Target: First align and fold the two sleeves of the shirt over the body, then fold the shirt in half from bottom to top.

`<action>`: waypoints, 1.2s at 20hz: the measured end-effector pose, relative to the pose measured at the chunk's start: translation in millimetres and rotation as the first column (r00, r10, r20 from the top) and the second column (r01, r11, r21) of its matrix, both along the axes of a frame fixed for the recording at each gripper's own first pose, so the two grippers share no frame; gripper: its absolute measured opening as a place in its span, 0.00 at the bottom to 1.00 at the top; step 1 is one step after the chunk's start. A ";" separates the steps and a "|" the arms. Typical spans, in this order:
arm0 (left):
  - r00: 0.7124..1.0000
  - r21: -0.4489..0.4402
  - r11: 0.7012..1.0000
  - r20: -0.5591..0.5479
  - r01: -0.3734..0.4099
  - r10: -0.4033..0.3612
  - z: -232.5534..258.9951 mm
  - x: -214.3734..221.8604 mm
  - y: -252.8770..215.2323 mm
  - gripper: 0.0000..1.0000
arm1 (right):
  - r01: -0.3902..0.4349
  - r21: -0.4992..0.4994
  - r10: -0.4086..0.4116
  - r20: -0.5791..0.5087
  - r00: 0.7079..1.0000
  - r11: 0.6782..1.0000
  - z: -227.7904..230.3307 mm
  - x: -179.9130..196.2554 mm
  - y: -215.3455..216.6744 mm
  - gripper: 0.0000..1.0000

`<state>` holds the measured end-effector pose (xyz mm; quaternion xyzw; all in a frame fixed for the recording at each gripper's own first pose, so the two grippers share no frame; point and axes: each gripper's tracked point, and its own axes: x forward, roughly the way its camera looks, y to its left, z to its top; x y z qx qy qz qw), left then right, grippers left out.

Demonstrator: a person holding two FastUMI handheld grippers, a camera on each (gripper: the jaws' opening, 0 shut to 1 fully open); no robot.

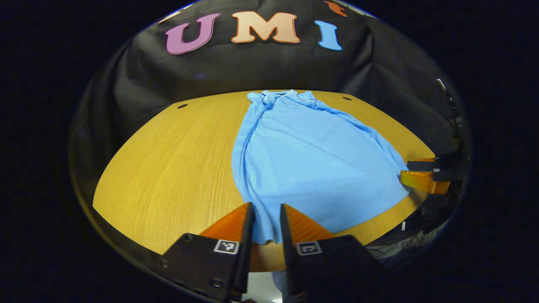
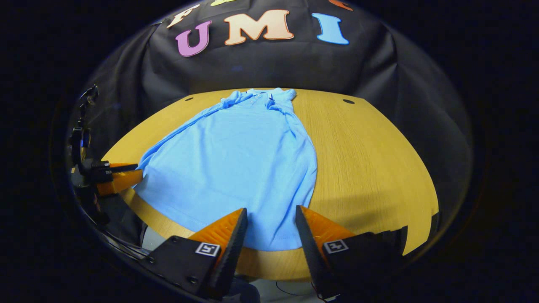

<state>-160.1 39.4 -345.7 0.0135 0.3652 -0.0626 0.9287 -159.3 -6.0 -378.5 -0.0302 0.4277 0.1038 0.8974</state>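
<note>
A light blue polo shirt (image 1: 311,155) (image 2: 236,160) lies flat on the wooden table (image 1: 168,168) (image 2: 370,160), collar (image 1: 282,99) (image 2: 257,94) at the far end, hem toward me. Both sleeves look folded in over the body. My left gripper (image 1: 267,205) stands at the near left hem corner, open with a narrow gap, and the hem edge lies between its fingers. At the near right hem corner my right gripper (image 2: 271,208) is open wider, astride the hem. Each gripper also appears in the other's view, left gripper (image 2: 139,171) and right gripper (image 1: 404,169), at the shirt's side edge.
The table's near edge runs just under both grippers. Bare wood lies left of the shirt in the left gripper view and right of it in the right gripper view. Small cable holes (image 1: 182,106) (image 2: 348,101) sit near the far corners. Black cloth backs the table.
</note>
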 end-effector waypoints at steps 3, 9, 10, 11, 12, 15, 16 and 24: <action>0.998 -0.056 0.997 0.012 -0.060 0.061 -0.9 1.8 -7.5 0.06 | -0.005 0.025 0.004 0.022 1.000 1.000 1.3 -1.4 13.3 0.34; 0.988 -0.093 0.986 -0.083 -0.136 0.128 -0.2 6.6 -8.6 0.00 | 0.074 0.085 -0.074 -0.004 0.997 0.994 1.9 1.3 13.8 0.03; 0.986 -0.088 0.986 -0.098 -0.144 0.135 0.4 7.2 -8.2 0.00 | 0.079 0.090 -0.078 -0.006 0.997 0.993 2.9 1.9 14.2 0.02; 0.985 -0.096 0.984 -0.105 -0.147 0.137 0.4 10.1 -8.8 0.00 | 0.077 0.100 -0.077 -0.002 0.997 0.992 7.1 3.9 16.4 0.02; 0.984 -0.105 0.984 -0.119 -0.146 0.134 1.9 11.8 -11.3 0.00 | 0.075 0.113 -0.075 -0.001 0.997 0.991 11.0 6.0 20.1 0.03; 0.984 -0.137 0.979 -0.116 -0.153 0.137 13.4 21.2 -10.2 0.00 | 0.072 0.148 -0.075 0.021 0.997 0.986 31.9 20.1 25.4 0.02; 0.984 -0.147 0.978 -0.116 -0.151 0.134 17.3 25.1 -9.9 0.00 | 0.078 0.162 -0.084 0.035 0.996 0.984 39.7 27.4 26.0 0.02; 0.993 -0.186 0.976 -0.055 -0.115 0.106 51.6 87.8 -3.2 0.00 | 0.120 0.229 -0.147 0.105 0.983 0.966 79.6 103.8 32.9 0.02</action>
